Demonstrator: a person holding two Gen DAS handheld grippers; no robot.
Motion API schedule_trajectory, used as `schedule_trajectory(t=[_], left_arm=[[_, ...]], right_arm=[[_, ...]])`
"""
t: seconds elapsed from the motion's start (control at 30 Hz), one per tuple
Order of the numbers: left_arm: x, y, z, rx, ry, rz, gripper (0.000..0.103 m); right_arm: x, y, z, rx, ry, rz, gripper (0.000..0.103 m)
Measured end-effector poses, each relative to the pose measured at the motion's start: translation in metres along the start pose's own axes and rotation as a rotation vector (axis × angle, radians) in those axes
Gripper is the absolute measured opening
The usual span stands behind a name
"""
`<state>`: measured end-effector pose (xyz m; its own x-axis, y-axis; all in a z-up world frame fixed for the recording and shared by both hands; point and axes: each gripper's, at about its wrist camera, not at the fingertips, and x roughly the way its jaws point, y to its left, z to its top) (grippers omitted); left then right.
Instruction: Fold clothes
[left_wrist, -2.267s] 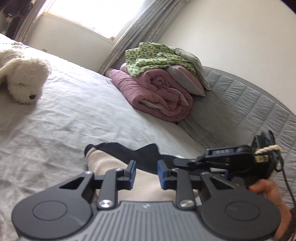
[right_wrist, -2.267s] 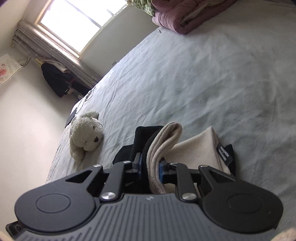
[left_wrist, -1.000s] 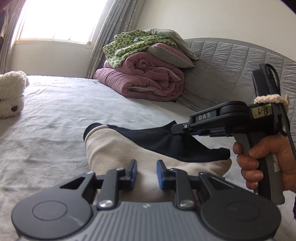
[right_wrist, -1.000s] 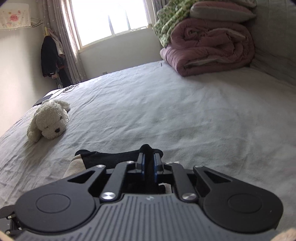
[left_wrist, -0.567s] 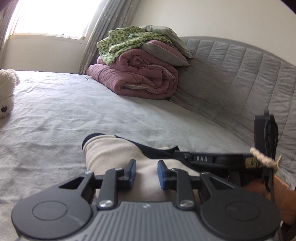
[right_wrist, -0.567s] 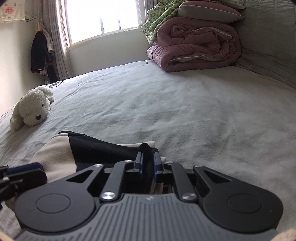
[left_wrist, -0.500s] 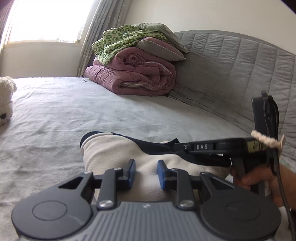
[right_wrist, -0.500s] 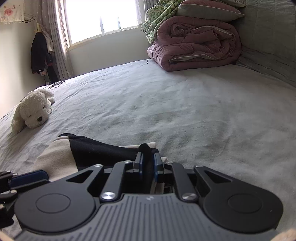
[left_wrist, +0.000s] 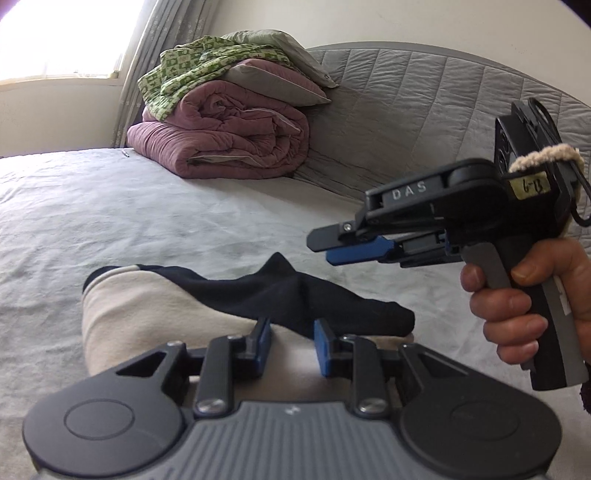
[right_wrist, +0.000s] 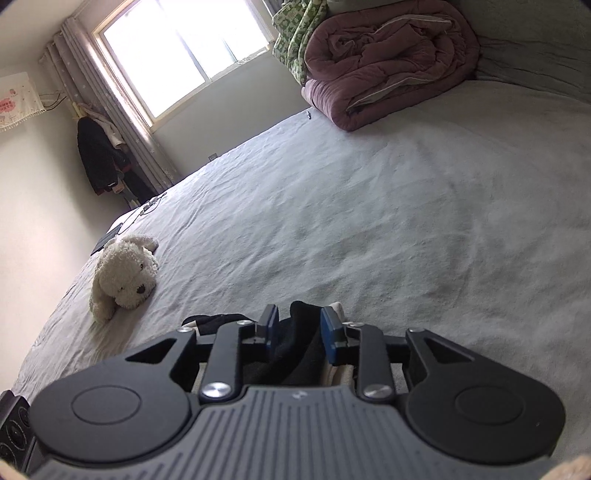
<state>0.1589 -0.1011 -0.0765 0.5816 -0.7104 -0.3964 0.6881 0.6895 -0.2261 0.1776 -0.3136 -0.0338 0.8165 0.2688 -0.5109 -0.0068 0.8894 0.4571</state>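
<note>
- Left wrist view: a wide bed (left_wrist: 155, 206) under a wrinkled grey sheet fills the room, with a quilted grey headboard (left_wrist: 424, 110) curving along its far right edge.
- A rolled mauve duvet (left_wrist: 229, 136), topped by a green patterned cloth (left_wrist: 192, 70) and a pillow (left_wrist: 273, 81), sits at the corner by the headboard.
- The folded garment (left_wrist: 155, 314), cream with a navy part, lies on the sheet right before the left tool (left_wrist: 291, 345), whose blue pads stand apart over the cloth, released.
- The right tool (left_wrist: 354, 254), held by a hand (left_wrist: 517, 310), hangs above the garment's right end; its jaws have just been opening, and from the right wrist view dark fabric lies between them, seemingly not pinched.
- Right wrist view: a bright window (right_wrist: 177, 55) with grey curtains (right_wrist: 122, 110), dark clothing (right_wrist: 99, 158) hanging on the wall, and a white plush dog (right_wrist: 123, 273) near the bed's left edge.
- Between dog, duvet and garment the sheet lies open and flat.
</note>
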Motion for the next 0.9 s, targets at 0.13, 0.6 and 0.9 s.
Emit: schedule_trajectory(t=[0.13,0.6,0.9], left_arm=[[0.018,-0.009,0.003,-0.058,-0.003,-0.053,0.025],[0.016,-0.036,0.010,0.000,0.006,-0.157,0.032],[-0.020,0.037,0.032,-0.095,-0.044,0.009,0.035]], right_arm=[[0.002,0.009,-0.003,-0.068,0.010,0.020,0.030],[-0.007,-0.018,0.003,-0.026,-0.009,0.027,0.030],[0.004,0.011,-0.003,-0.156,0.007,0.080,0.030]])
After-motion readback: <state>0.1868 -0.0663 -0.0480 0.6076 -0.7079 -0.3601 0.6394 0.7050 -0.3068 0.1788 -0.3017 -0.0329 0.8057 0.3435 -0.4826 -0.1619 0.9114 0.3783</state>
